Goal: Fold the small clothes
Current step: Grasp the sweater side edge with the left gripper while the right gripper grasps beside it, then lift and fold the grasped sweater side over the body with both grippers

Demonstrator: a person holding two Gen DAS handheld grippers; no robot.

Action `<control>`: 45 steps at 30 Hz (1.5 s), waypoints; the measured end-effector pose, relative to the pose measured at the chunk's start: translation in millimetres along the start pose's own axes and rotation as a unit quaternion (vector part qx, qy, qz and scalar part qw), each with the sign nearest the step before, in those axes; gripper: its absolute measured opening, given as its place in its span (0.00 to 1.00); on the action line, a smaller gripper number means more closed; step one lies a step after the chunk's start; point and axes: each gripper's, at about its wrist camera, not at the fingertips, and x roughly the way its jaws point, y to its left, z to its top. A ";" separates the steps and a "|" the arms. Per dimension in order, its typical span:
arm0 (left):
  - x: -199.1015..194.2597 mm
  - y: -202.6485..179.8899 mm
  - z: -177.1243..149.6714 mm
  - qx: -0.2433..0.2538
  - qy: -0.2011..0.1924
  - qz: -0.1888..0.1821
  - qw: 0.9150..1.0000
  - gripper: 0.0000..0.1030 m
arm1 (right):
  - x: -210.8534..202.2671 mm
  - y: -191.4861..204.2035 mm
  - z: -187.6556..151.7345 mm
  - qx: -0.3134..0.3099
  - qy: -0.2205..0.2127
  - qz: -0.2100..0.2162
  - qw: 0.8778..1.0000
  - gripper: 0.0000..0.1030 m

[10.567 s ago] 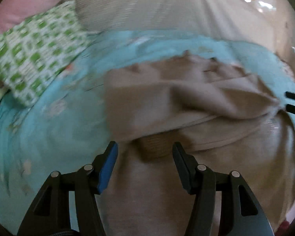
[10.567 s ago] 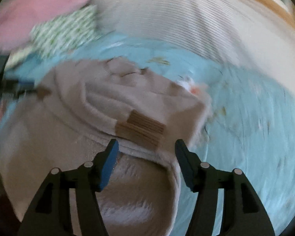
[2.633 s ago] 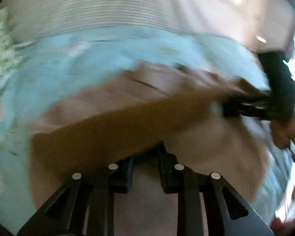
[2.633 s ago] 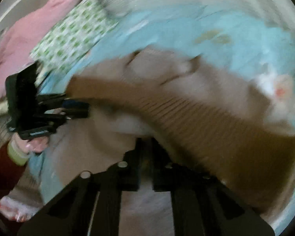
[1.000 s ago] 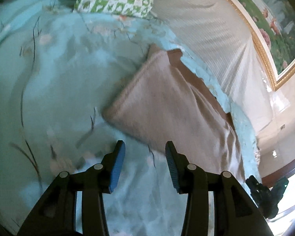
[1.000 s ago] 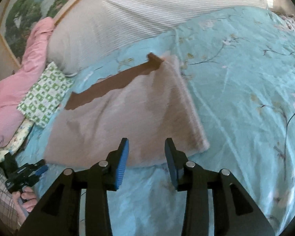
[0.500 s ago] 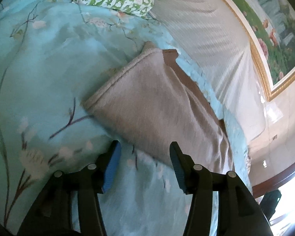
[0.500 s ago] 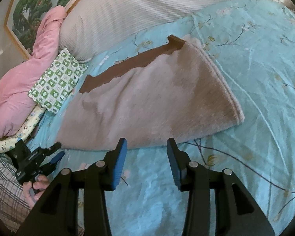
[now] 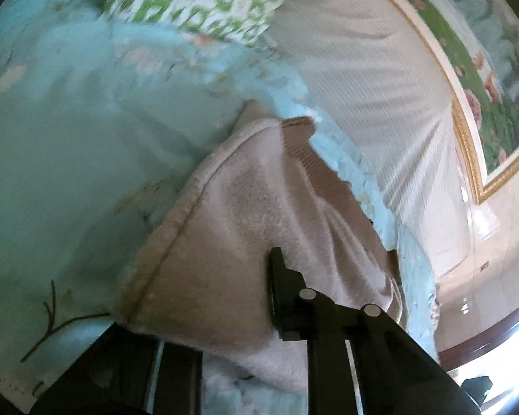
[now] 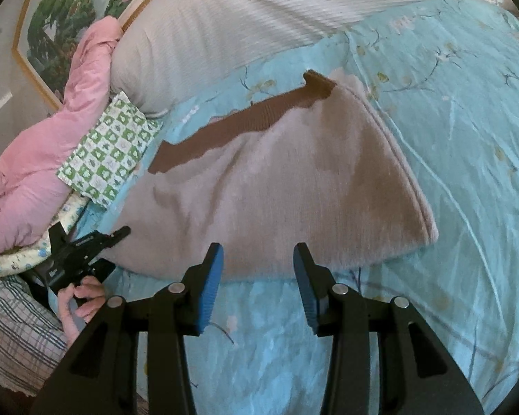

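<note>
A beige fleece garment (image 10: pixel 276 180) with a brown ribbed band (image 10: pixel 245 121) lies folded flat on the blue floral bedsheet (image 10: pixel 449 138). In the left wrist view the garment (image 9: pixel 242 207) fills the middle, and its near corner sits between the jaws of my left gripper (image 9: pixel 225 297). Those jaws are closing; the right finger presses on the fleece and the left finger is hidden under it. From the right wrist view, my left gripper (image 10: pixel 123 231) pinches the garment's left edge. My right gripper (image 10: pixel 256 252) hovers open just short of the garment's front edge, with nothing between its fingers.
A green-checked pillow (image 10: pixel 110 159) and a pink quilt (image 10: pixel 34 173) lie left of the garment. A white ribbed headboard cushion (image 10: pixel 259 10) runs behind it, under a framed painting (image 10: pixel 69 7). A person's hand (image 10: pixel 83 297) holds the left gripper.
My left gripper has moved forward onto the garment's corner and its jaws have narrowed around the fleece. The right gripper has stayed open and almost still.
</note>
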 end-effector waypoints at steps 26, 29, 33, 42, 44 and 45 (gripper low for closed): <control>27.2 -153.9 -93.8 0.287 0.046 -0.057 0.955 0.06 | 139.9 12.5 129.2 0.048 0.131 0.180 0.974 0.56; 25.5 -154.7 -97.5 0.290 0.045 -0.054 0.954 0.06 | 169.0 33.7 132.8 0.047 0.169 0.206 0.963 0.58; 24.3 -161.9 -98.7 0.295 0.047 -0.040 0.953 0.06 | 197.7 51.8 133.1 0.042 0.194 0.198 0.960 0.46; 8.8 -225.0 -123.2 0.343 0.032 -0.086 0.935 0.06 | 107.7 39.1 177.1 -0.026 0.116 0.205 0.971 0.17; 20.4 -241.3 -141.7 0.363 0.037 -0.088 0.927 0.06 | 88.8 16.0 182.3 -0.028 0.101 0.186 0.977 0.17; 28.3 -246.9 -150.9 0.369 0.042 -0.088 0.924 0.06 | 85.9 7.8 181.8 -0.027 0.099 0.172 0.980 0.17</control>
